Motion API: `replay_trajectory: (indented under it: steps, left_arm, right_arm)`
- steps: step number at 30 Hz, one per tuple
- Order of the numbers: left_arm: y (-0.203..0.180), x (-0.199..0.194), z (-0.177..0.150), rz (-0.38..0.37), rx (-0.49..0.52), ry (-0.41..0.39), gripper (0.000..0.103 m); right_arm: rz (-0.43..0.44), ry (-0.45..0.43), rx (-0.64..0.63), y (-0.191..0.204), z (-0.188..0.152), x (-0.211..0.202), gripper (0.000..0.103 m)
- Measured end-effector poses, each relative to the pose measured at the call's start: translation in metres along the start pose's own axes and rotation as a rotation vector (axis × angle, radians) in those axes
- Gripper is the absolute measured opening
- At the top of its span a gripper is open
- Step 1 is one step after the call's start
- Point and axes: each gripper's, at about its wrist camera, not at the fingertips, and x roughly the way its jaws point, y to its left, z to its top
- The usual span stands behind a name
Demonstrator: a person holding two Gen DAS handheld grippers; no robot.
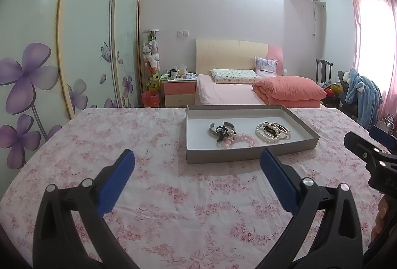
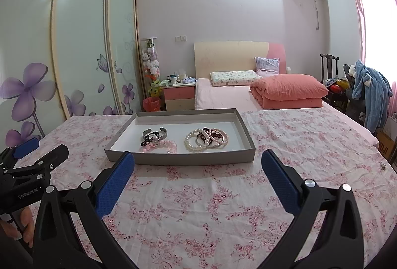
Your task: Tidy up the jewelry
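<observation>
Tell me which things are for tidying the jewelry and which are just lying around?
For the job:
gray tray
white pearl bracelet
pink bead bracelet
silver cuff
left gripper
right gripper

Just lying about:
orange quilt
blue clothes
red bin

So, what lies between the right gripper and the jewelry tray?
Only bare floral tablecloth lies between the right gripper and the tray, seen in the right wrist view.

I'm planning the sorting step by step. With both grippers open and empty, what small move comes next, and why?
Probably ease the right hand-held gripper forward over the tray's near wall toward the white pearl bracelet: it is open, empty, short of the tray, and the jewelry lies tangled in two clumps.
</observation>
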Motion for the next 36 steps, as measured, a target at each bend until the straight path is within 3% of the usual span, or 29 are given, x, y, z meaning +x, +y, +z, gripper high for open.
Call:
replay_trajectory:
  steps: [36]
  left_arm:
    - [-0.0054,0.0081,-0.0004,0.005,0.010,0.023,0.099]
  right_arm:
    - [-0.001,0.014,0.013,-0.0055,-0.0013,0.0046,0.101]
